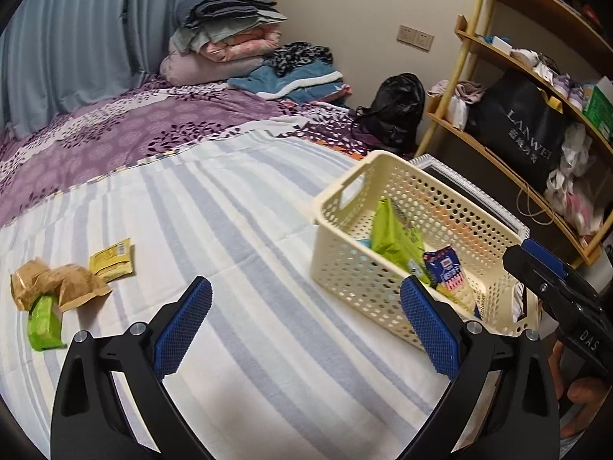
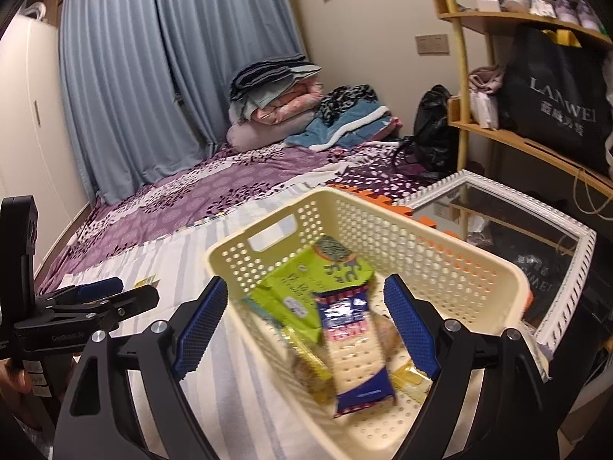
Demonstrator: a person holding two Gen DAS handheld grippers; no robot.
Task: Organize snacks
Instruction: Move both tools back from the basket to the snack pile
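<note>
A cream perforated basket [image 1: 345, 268] [image 2: 440, 253] sits on the striped sheet. It holds a green snack bag [image 1: 394, 239] [image 2: 299, 287], a blue cracker pack [image 1: 448, 272] [image 2: 356, 345] and some yellow-wrapped snacks [image 2: 310, 364]. My right gripper [image 2: 306, 326] is open and empty just above the basket's near end. My left gripper [image 1: 306, 324] is open and empty over the sheet, left of the basket. On the sheet at the left lie a brown paper bag [image 1: 57, 283], a yellow packet [image 1: 113, 258] and a green packet [image 1: 44, 322].
A white-framed mirror [image 2: 498, 230] lies beside the basket on the right. A wooden shelf [image 1: 509, 122] with bags stands beyond it. Folded bedding [image 1: 230, 42] and a black backpack [image 1: 398, 111] sit at the far end of the purple quilt [image 1: 115, 134].
</note>
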